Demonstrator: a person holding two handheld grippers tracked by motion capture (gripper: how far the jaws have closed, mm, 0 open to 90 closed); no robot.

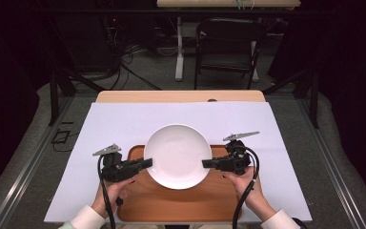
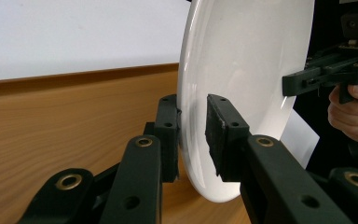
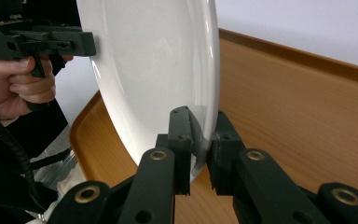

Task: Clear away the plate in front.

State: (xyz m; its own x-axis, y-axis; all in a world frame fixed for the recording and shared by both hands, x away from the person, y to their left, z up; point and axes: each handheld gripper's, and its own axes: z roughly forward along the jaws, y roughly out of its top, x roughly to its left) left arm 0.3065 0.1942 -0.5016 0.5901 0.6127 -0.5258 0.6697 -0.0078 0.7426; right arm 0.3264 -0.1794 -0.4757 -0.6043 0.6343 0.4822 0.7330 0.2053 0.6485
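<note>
Both grippers clamp one white plate point(image 1: 177, 155) by opposite edges. At the bottom of the high view the person's hands and pale sleeves come in, with the left gripper point(image 1: 145, 163) pinching the plate's left rim and the right gripper point(image 1: 206, 163) pinching its right rim. In the left gripper view the left gripper point(image 2: 193, 128) has its black jaws closed to a narrow slot, one rough pad on each face of the rim; the right gripper view shows the right gripper point(image 3: 200, 140) gripping the same way.

The plate is round, smooth and glossy, and sits over the far half of a wooden tray point(image 1: 171, 200) — whether it rests on the tray or is held just above it I cannot tell. The tray is warm brown with a fine grain, rounded corners and a low raised lip. It lies on a white sheet point(image 1: 124, 119) covering most of a light wooden table point(image 1: 124, 96).

Beyond the table — grey floor, loose black cables point(image 1: 119, 62), a dark folding chair point(image 1: 228, 47) and a white table leg point(image 1: 179, 52) against a dim room.
</note>
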